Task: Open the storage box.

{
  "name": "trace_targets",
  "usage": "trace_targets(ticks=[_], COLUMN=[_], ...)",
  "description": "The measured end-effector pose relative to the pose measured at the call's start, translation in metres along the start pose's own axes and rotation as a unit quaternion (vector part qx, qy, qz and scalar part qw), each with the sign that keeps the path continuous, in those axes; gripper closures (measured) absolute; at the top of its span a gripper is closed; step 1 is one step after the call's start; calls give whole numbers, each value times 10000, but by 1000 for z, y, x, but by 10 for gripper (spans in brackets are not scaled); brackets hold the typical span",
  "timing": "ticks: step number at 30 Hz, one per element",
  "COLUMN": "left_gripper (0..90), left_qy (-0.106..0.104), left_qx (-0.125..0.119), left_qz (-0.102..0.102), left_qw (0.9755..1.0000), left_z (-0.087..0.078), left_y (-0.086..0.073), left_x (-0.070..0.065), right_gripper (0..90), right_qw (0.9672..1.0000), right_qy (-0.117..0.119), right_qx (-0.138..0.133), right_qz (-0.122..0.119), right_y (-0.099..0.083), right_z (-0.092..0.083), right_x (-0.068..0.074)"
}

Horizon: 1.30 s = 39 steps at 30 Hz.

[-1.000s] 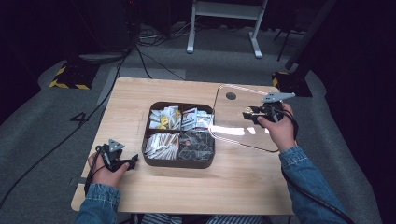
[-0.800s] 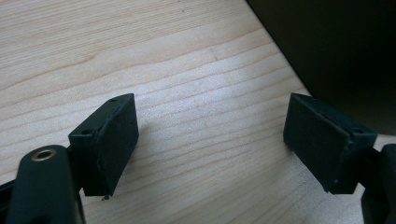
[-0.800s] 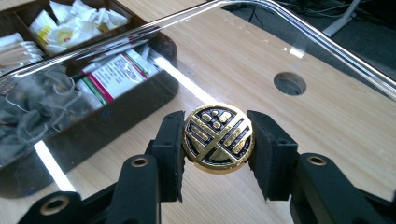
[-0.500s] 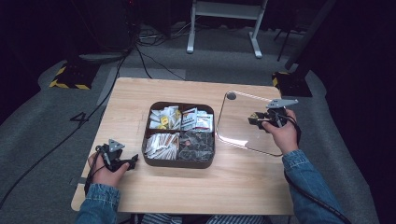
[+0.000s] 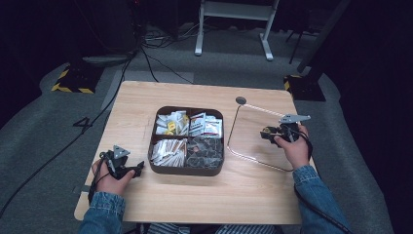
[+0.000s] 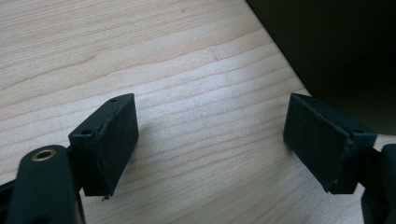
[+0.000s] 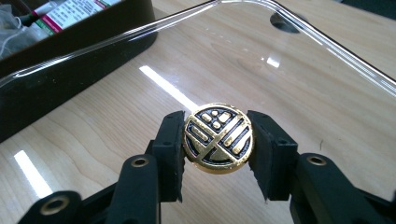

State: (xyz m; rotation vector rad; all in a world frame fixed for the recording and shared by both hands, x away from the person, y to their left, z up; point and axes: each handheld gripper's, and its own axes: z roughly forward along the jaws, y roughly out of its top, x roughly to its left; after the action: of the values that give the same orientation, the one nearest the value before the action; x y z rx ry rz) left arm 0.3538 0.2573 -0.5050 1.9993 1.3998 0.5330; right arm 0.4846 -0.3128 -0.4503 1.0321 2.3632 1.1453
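clear plastic lid [image 5: 258, 136] lies flat on the wooden bench [image 5: 195, 195], just right of the dark compartment box [image 5: 187, 168] of packets; the right tool [image 7: 218, 140] is clamped on the lid's round gold-and-black knob [image 7: 218, 139], while the left tool [image 6: 210, 140] rests wide and empty on the bench beside the box
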Motion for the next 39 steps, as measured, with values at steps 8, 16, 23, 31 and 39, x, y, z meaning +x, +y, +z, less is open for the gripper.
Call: trace_targets(ticks=[8,16,23,31,39], left_gripper=[185,181,180,180,181], left_qy=[0,8,8,4,0], left_qx=[0,0,-11,2,7], left_qz=[-2,-3,-7,-9,7], left_qw=[10000,10000,10000,10000,10000], left_z=[0,1,2,2,2], left_y=[0,1,1,2,2], left_x=[0,0,-1,-1,-1], right_gripper=[588,588,588,588,479], right_qw=[9999,9998,9997,9992,9995], right_qy=[-58,-87,-72,-145,-172], right_qx=[-34,172,244,368,225], right_qz=[123,65,-3,-66,110], right_y=[-18,-28,-31,-34,-34], right_z=[3,11,17,20,19], right_x=[0,0,2,2,2])
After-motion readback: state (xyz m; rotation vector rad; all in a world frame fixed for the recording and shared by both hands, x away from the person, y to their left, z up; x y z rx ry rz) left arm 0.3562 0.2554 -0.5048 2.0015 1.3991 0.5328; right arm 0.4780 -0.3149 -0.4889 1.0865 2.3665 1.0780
